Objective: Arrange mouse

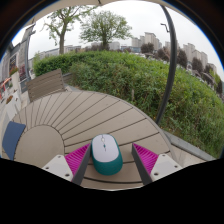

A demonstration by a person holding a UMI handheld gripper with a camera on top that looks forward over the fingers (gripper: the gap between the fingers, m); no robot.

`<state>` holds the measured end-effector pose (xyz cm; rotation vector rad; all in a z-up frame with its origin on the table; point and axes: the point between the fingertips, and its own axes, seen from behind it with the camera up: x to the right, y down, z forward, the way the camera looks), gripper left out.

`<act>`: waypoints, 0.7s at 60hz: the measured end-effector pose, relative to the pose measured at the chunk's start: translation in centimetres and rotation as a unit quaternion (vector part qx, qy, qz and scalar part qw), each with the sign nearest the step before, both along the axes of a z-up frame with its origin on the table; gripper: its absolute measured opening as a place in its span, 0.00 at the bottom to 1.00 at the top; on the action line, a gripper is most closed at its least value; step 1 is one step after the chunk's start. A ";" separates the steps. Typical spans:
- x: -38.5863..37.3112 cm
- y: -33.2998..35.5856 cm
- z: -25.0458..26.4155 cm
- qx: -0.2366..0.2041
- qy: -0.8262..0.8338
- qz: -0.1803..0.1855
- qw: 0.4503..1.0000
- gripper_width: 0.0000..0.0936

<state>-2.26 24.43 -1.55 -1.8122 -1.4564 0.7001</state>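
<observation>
A white and teal computer mouse (106,153) lies on a round wooden slatted table (70,115). It rests between my gripper's (110,162) two fingers, closer to the left pink pad (77,157) than to the right pink pad (146,157). A gap shows on each side of the mouse, wider on the right. The gripper is open and the mouse rests on the table's slats.
A mouse mat (12,138) lies on the table left of the fingers. A wooden chair (44,84) stands behind the table. A green hedge (150,80) runs beyond the table's far edge, with trees and buildings behind it.
</observation>
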 end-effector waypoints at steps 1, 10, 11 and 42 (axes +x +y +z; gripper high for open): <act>-0.1 0.0 0.0 0.000 0.000 0.000 1.000 0.89; -0.8 0.7 -0.3 0.010 -0.003 -0.008 1.000 0.69; -0.9 0.5 -0.3 0.010 -0.004 -0.004 1.000 0.51; -7.7 -17.9 14.3 -0.068 0.021 0.041 0.997 0.45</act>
